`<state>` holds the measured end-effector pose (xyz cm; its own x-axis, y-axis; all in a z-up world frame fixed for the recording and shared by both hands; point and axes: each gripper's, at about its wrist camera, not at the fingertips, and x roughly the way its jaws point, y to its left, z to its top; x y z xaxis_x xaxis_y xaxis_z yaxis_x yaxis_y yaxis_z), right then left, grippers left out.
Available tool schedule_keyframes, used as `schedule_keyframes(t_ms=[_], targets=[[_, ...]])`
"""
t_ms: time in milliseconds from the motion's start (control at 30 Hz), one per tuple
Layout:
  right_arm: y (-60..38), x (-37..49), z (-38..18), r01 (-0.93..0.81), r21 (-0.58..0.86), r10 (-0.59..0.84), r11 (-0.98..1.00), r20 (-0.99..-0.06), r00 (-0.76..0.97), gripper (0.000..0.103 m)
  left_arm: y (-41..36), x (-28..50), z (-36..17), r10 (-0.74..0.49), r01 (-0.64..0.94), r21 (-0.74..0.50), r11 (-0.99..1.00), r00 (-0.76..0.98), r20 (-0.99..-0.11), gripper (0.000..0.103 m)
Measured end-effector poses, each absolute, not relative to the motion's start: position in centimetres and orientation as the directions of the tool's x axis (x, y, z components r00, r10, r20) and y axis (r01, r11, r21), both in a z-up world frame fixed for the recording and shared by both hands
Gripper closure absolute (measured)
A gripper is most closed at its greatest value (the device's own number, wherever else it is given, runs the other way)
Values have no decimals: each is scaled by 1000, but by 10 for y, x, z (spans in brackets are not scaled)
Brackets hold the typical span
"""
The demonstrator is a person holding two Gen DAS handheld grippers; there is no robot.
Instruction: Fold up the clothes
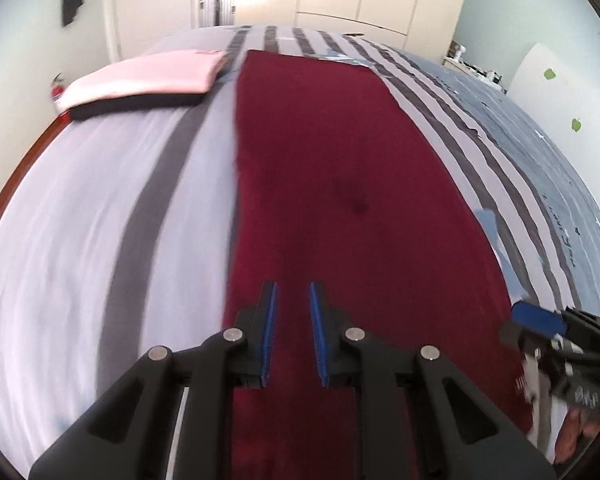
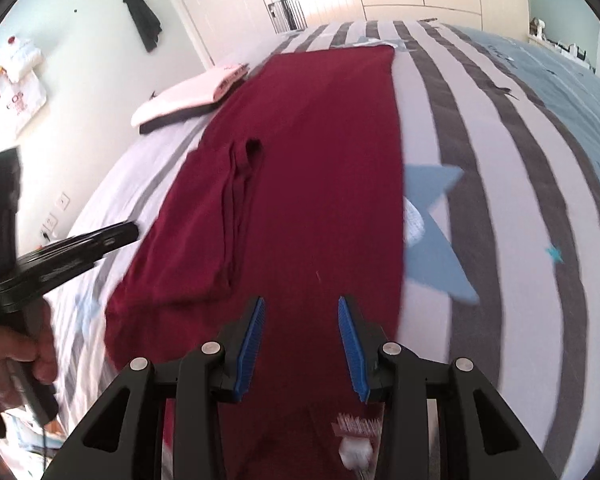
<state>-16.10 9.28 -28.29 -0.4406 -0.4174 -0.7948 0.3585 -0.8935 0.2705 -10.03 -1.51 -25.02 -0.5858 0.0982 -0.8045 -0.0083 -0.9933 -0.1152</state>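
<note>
While both of my grippers hang over the bed (image 1: 80, 208), the dark red garment (image 1: 320, 152) lies flat along the striped cover, stretching away from me toward the far end. One side of it is folded inward, so a sleeve (image 2: 236, 184) lies doubled over the body of the cloth on the left. My left gripper (image 1: 293, 332) points down at the near part of the red cloth; its blue pads (image 1: 270, 332) stand a narrow gap apart with nothing between them, so it grips nothing. My right gripper (image 2: 302, 344) is released too, its pads set wider, and the red cloth shows through the gap below them. A white printed label (image 2: 356, 436) sits at the garment's near edge, under that gripper. To the left, well apart from my fingers, a folded pink piece (image 1: 148, 76) rests on a dark folded one (image 1: 136, 106). A blue star (image 2: 436, 232) on the cover lies just beside the garment's right edge.
</note>
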Motion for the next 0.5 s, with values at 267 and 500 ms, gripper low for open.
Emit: schedule_keyframes(t_ms=[267, 500], targets=[[58, -215, -293, 380, 263, -426, -887, -784, -451, 68, -23, -165, -290, 99, 3, -119, -993, -531, -841, 89], [71, -250, -290, 360, 237, -400, -902, -773, -492, 68, -25, -200, -264, 111, -16, -126, -992, -592, -798, 89]])
